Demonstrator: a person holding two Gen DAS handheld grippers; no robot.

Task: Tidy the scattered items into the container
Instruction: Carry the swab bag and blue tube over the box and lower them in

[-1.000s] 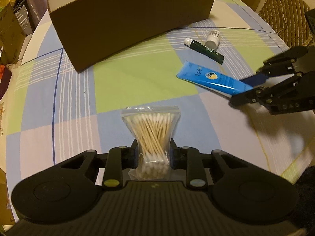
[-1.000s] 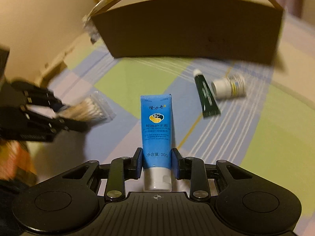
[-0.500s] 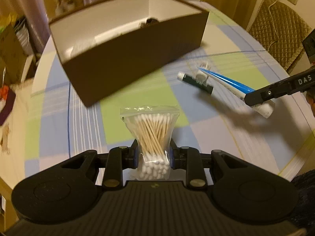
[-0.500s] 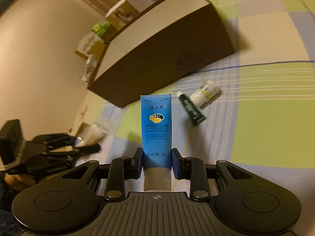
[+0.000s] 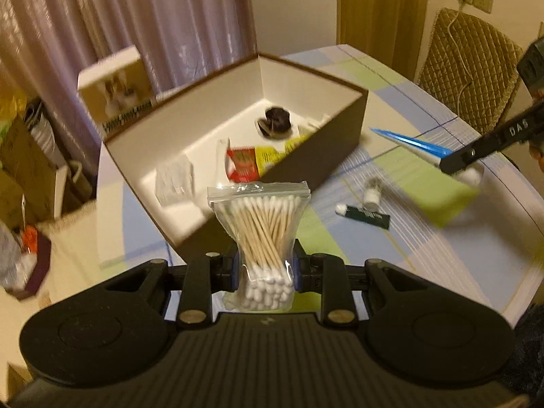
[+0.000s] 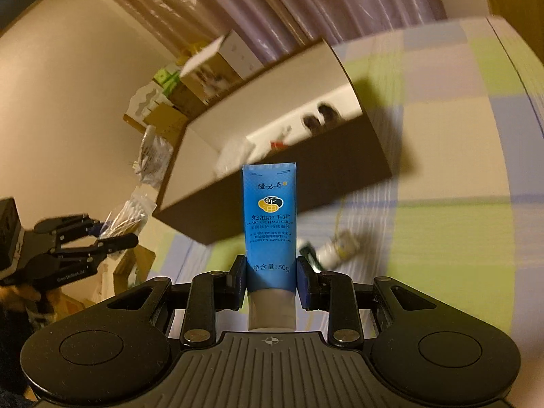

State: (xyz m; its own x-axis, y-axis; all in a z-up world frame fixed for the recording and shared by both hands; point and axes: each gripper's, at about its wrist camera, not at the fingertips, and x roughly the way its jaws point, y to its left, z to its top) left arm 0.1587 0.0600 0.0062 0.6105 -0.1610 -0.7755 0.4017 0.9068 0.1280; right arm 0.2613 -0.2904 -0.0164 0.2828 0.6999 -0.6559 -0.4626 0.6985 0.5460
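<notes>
Jaws: left gripper [image 5: 264,270] clamps swab bag [image 5: 260,234]; right gripper [image 6: 271,275] clamps blue tube [image 6: 270,224].

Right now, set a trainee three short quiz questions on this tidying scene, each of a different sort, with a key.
1. True or false: the left tool grips a bag of cotton swabs.
2. What does the right tool hold? A) green tube B) blue hand cream tube C) white bottle
3. Fill in: the green tube and white bottle lie on the ____, outside the brown box.

Key: 1 true; 2 B, the blue hand cream tube; 3 tablecloth.
</notes>
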